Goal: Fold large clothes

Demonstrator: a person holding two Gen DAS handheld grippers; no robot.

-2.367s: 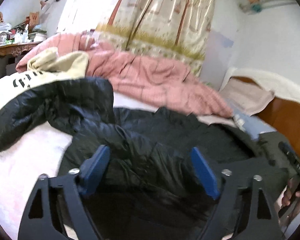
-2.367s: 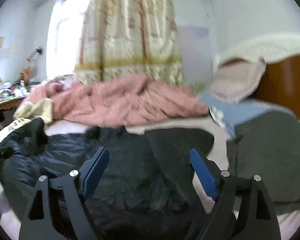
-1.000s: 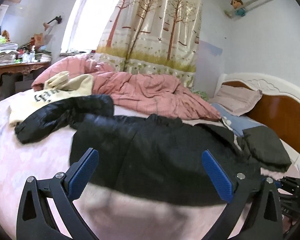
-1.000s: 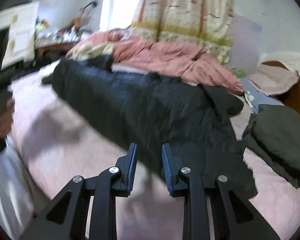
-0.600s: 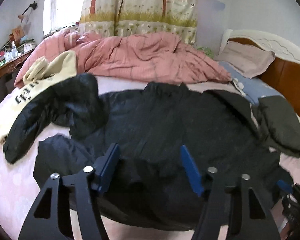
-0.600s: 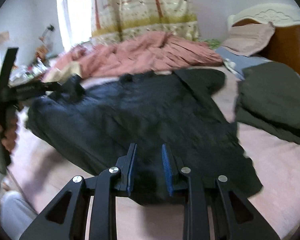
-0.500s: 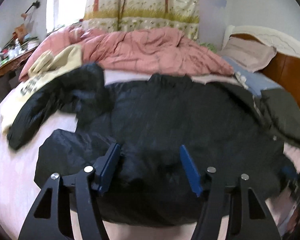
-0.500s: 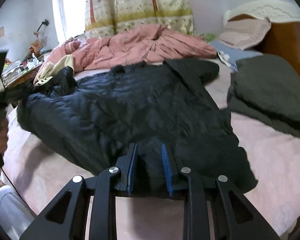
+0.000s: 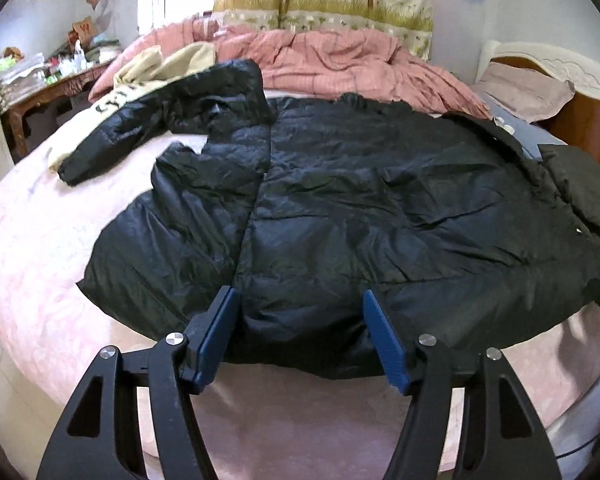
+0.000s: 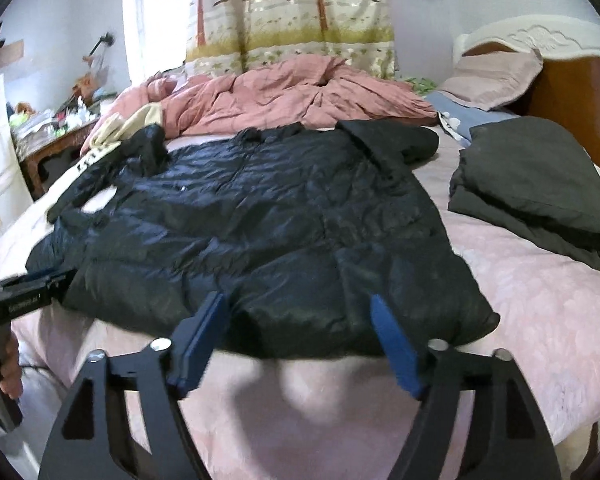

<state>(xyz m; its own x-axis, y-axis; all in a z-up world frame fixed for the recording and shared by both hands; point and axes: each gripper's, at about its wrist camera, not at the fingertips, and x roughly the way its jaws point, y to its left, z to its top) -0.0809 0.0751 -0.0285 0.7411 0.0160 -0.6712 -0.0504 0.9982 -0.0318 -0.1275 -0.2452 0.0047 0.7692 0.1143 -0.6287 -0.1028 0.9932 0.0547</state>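
**Jacket laid flat on the bed, both grips let go at the hem**

The black puffer jacket lies spread across the pink bed, hem toward the near edge and collar toward twelve o'clock. That makes sense for folding: the body is opened out flat so the sides and sleeves can be turned in over it. One sleeve runs off toward ten o'clock, lying partly on a cream garment, so it probably needs bringing in first.

The left hand-held gripper sits at six o'clock in its own view, its blue pads spread apart with the hem bulging between them; I cannot see the pads pressing on the cloth, so I judge it is holding nothing. The right hand-held gripper is likewise spread wide, its jaws having just been opening, with the hem lying between and beyond them, apparently released now that the jacket rests on the mattress.

At two o'clock in the right wrist view a dark folded garment lies apart from the jacket, likely set aside there as finished. The pink quilt is bunched toward twelve o'clock, leaving the near half free for work.
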